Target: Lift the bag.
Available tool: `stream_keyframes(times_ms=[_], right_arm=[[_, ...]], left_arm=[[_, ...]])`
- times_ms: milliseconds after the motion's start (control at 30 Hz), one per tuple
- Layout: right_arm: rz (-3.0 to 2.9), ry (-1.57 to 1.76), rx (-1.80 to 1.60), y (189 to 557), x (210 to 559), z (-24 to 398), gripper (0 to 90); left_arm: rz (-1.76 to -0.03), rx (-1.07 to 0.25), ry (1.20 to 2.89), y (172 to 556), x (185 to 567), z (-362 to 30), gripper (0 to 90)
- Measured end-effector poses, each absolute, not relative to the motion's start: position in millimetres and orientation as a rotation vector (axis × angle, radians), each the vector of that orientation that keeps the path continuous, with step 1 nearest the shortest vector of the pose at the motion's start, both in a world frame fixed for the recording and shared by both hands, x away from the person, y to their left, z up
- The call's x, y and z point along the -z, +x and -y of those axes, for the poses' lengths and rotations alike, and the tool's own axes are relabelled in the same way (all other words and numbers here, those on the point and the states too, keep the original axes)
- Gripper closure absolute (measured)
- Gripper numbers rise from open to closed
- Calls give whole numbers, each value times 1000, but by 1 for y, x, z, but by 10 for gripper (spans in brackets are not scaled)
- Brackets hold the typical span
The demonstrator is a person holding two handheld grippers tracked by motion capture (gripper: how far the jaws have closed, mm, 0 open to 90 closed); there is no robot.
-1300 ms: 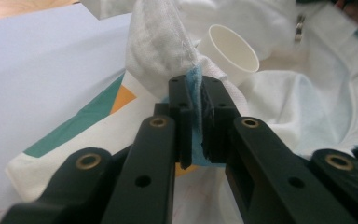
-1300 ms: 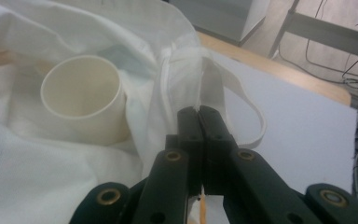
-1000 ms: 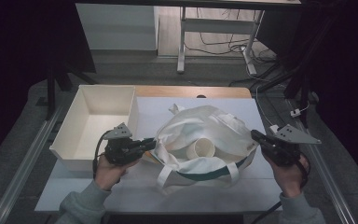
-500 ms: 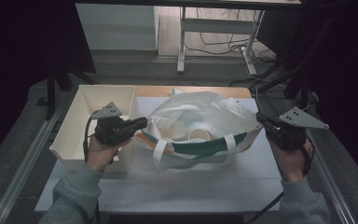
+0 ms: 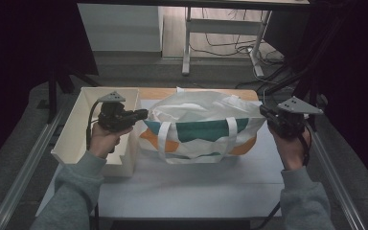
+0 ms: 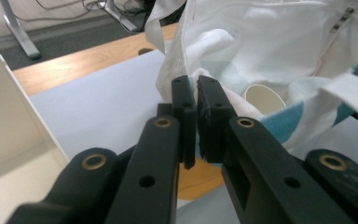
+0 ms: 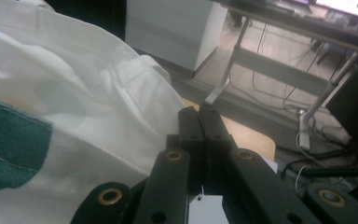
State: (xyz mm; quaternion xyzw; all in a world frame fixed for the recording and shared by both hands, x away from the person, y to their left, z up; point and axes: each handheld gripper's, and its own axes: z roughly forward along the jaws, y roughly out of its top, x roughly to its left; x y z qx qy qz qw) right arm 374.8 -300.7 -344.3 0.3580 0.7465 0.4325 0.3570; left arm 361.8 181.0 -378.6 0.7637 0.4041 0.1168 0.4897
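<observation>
A white tote bag (image 5: 201, 132) with green and orange patches and white handles stands stretched upright on the pale mat (image 5: 191, 187). My left gripper (image 5: 143, 114) is shut on the bag's left top edge, and white cloth (image 6: 270, 42) sits pinched between its jaws (image 6: 196, 86). Inside the bag's mouth lies a paper cup (image 6: 261, 99). At the other end, my right gripper (image 5: 263, 112) is shut on the top corner. In the right gripper view its jaws (image 7: 199, 114) are pressed together against the bag's cloth (image 7: 74, 102).
A white open bin (image 5: 72, 139) stands at the table's left, just under my left hand; its wall (image 6: 4, 102) also rises beside the left gripper. A wooden strip (image 5: 153, 93) runs along the table's far edge. Desk legs and cables lie on the floor beyond.
Both hands have risen and drawn apart. The bag, slumped in a heap a second ago, now stands pulled taut with its coloured side facing me.
</observation>
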Motion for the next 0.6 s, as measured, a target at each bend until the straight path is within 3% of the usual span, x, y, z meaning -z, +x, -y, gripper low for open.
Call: stream_keyframes(times_ms=[600], right_arm=[[-2027,1024,-991,422,391,295,896]], left_arm=[[-1055,-236,1930,391,397,-178,864]])
